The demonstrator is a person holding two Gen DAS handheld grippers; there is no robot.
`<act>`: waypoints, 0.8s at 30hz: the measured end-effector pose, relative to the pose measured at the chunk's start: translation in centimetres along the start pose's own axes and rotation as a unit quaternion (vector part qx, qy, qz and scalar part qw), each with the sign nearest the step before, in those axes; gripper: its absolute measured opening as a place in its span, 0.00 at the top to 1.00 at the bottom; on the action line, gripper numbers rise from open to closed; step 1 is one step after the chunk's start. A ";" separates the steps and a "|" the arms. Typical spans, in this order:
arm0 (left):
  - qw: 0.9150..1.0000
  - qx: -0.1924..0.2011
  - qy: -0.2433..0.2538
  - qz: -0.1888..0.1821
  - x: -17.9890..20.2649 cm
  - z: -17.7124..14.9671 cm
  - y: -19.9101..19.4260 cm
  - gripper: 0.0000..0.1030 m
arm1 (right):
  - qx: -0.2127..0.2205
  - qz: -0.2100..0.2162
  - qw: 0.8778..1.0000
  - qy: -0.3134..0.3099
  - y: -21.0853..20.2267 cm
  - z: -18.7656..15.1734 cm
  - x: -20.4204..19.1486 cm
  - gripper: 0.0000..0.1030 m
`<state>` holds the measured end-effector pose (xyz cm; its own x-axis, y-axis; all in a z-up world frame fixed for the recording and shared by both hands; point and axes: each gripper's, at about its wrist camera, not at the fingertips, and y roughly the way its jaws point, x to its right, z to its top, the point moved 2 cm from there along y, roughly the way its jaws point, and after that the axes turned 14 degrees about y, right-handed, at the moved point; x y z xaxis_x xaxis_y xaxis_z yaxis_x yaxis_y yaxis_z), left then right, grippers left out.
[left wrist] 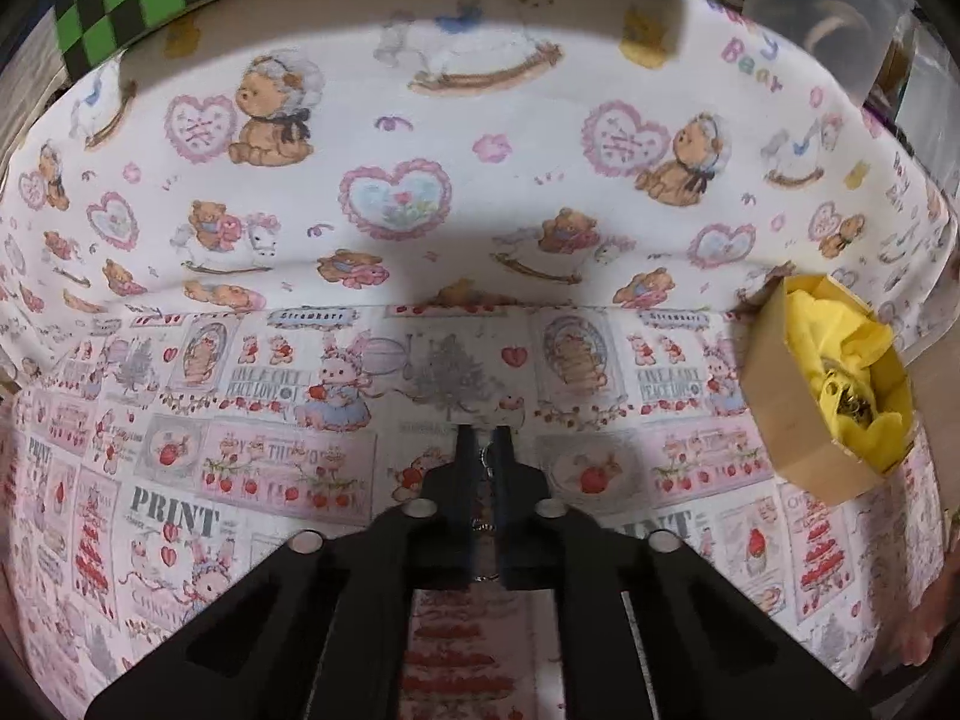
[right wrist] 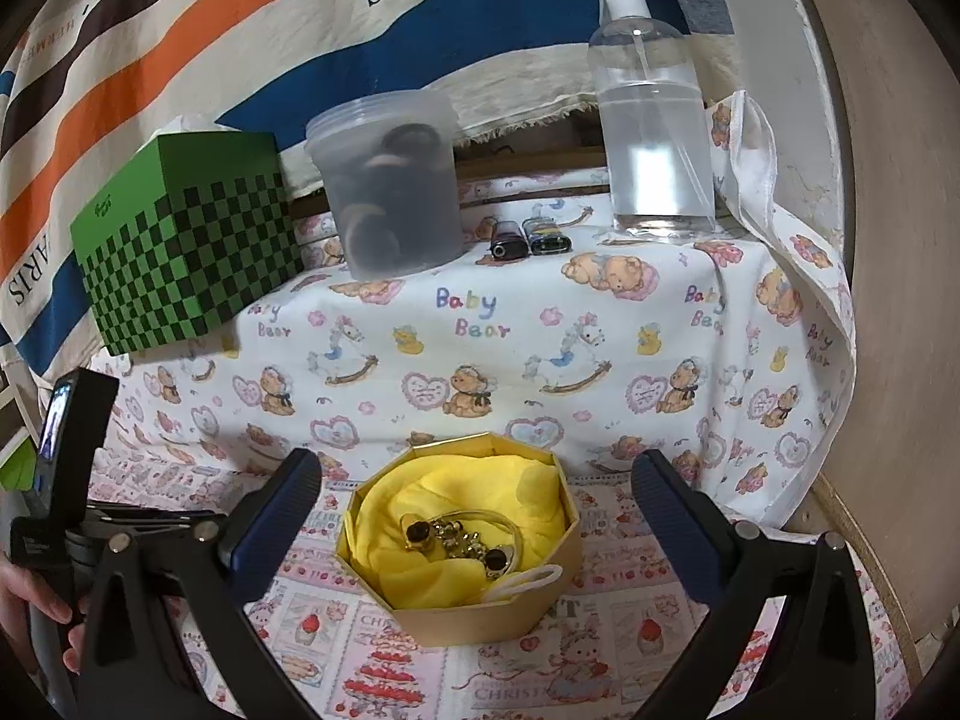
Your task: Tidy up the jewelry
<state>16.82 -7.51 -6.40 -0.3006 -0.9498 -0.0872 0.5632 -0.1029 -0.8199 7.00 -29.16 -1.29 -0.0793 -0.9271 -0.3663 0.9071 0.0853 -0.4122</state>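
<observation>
A thin silver chain [left wrist: 487,468] is pinched between the closed fingers of the left gripper [left wrist: 483,435], low over a pink printed cloth [left wrist: 240,420]. To the right, an eight-sided cardboard box [right wrist: 468,612] lined with yellow tissue [right wrist: 420,498] holds gold jewelry [right wrist: 456,540]. The right gripper [right wrist: 477,522] is held with fingers spread wide on either side of the box, not touching it. Behind are set a green checkered box [right wrist: 180,252], a plastic tub [right wrist: 396,192] and a pump bottle [right wrist: 654,120].

A tan octagonal box [right wrist: 459,546] lined with yellow tissue [right wrist: 474,492] sits at lower centre of the right wrist view. Upper left, a green-and-black checkered box [right wrist: 186,246] stands on white cloth [right wrist: 600,324] printed with brown bears and pink hearts
</observation>
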 end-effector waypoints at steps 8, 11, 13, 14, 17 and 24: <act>0.999 0.034 -0.006 0.008 -1.2 -0.7 -3.1 1.00 | 0.002 0.000 1.000 0.004 -0.2 0.2 0.2 0.00; 0.999 0.049 -0.003 0.008 -1.8 -1.2 -5.2 1.00 | 0.002 0.004 1.000 0.001 -0.3 0.1 -0.1 0.00; 0.998 0.062 -0.012 0.000 -2.3 -1.5 -6.3 1.00 | -0.002 0.011 1.000 0.001 -0.4 0.1 -0.3 0.00; 0.997 0.070 -0.015 -0.003 -2.5 -1.6 -6.7 1.00 | -0.002 0.016 1.000 0.002 -0.5 0.0 -0.4 0.00; 0.996 0.088 -0.020 0.005 -3.1 -2.4 -7.8 1.00 | -0.008 0.031 0.999 -0.006 -0.8 -0.1 -1.2 0.00; 0.994 0.097 -0.056 -0.004 -5.7 -4.1 -8.3 1.00 | -0.092 0.087 0.991 -0.049 -0.6 -1.1 -4.3 0.01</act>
<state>10.74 -0.07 -1.41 -0.2252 -0.9743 -0.0089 0.7019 -0.1559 -0.6950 6.31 -24.83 -0.33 0.1203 -0.9230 -0.3656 0.8119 0.3034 -0.4988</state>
